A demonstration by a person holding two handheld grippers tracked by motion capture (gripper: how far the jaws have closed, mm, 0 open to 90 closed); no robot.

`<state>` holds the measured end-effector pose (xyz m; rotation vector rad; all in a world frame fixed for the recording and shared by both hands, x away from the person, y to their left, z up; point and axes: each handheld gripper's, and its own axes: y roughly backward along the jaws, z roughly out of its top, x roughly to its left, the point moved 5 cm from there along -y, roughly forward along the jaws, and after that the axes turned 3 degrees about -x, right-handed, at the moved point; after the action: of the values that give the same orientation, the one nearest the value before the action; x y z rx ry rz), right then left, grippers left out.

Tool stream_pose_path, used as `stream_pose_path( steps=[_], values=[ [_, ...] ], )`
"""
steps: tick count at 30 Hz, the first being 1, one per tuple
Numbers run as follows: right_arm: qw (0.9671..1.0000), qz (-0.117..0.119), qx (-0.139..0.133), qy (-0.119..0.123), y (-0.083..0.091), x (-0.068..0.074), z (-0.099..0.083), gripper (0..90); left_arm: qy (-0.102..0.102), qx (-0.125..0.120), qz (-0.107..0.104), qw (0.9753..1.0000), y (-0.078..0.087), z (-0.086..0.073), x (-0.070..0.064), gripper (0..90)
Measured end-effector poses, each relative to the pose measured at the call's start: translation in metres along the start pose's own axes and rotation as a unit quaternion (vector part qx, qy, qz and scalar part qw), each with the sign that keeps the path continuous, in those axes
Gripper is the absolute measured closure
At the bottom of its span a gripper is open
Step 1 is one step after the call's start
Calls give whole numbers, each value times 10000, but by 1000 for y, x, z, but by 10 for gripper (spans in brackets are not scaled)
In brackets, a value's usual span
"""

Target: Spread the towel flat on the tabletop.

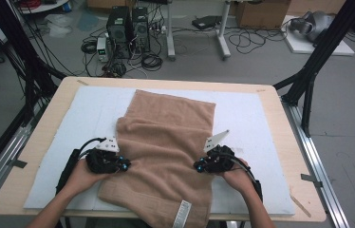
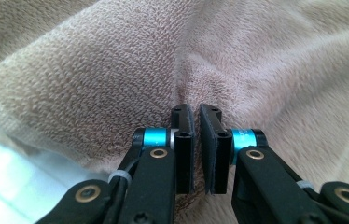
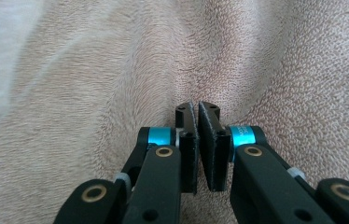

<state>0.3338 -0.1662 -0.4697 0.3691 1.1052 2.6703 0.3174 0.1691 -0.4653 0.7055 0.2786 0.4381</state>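
Two layers of tan towel folded on white mat mid-tabletop | left tongs and right tongs each pinched on a side edge | step: mid-fold | next, likely: lift both edges evenly, carry across

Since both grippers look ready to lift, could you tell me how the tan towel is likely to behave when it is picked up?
The towel will probably be floppy: it already folds over itself and puckers where the left gripper and right gripper pinch it. It likely sags between the two grips. Its terry pile looks grippy, so slipping seems unlikely. The end draped over the table edge may drag.
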Motion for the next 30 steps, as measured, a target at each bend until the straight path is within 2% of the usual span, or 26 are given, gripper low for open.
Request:
stream_pose_path(
  steps=[1, 5, 9, 11, 13, 14, 15, 19, 21, 22, 24, 26, 28, 30],
  values=[
    [10000, 32, -41, -25, 1, 3, -2, 866, 41, -28, -36, 10000, 3, -3, -3, 842],
    [9998, 98, -133, -72, 6, 12, -11, 894, -8, -130, -162, 9998, 16, -8, -15, 843],
    [9996, 131, -235, 11, 13, 21, -13, 892, -42, -267, -269, 9993, 26, -8, -25, 841],
    [9992, 108, -380, 11, 17, 23, -10, 841, -44, -339, -193, 9992, 30, -5, -23, 822],
    [9983, 283, -519, 19, 17, 26, -5, 751, -7, -377, -78, 9993, 30, -4, -19, 775],
    [9980, 384, -500, 26, 16, 28, -3, 730, 29, -357, -2, 9994, 29, -5, -16, 724],
    [9983, 361, -448, 104, 14, 29, -2, 700, 73, -291, 9, 9996, 27, -6, -14, 697],
    [9991, 286, -309, 111, 3, 29, -4, 656, 100, -15, 45, 9999, 17, -14, -9, 692],
    [9993, 302, -208, 43, -5, 28, -8, 682, 179, -3, -38, 9998, 12, -18, -9, 749],
    [9992, 262, -287, 40, -7, 28, -9, 724, 258, -74, -55, 9996, 11, -19, -9, 792],
    [9992, 188, -360, -13, -7, 26, -10, 802, 224, -96, 8, 9997, 11, -19, -11, 833],
    [9989, 224, -417, -46, -7, 25, -11, 847, 142, -91, 77, 9998, 11, -19, -14, 844],
    [9988, 268, -416, -5, -7, 25, -11, 861, 76, -88, 78, 9999, 13, -19, -17, 848],
    [9990, 267, -370, 37, -6, 26, -11, 867, 39, -101, -20, 9999, 15, -19, -22, 849]
  ],
)
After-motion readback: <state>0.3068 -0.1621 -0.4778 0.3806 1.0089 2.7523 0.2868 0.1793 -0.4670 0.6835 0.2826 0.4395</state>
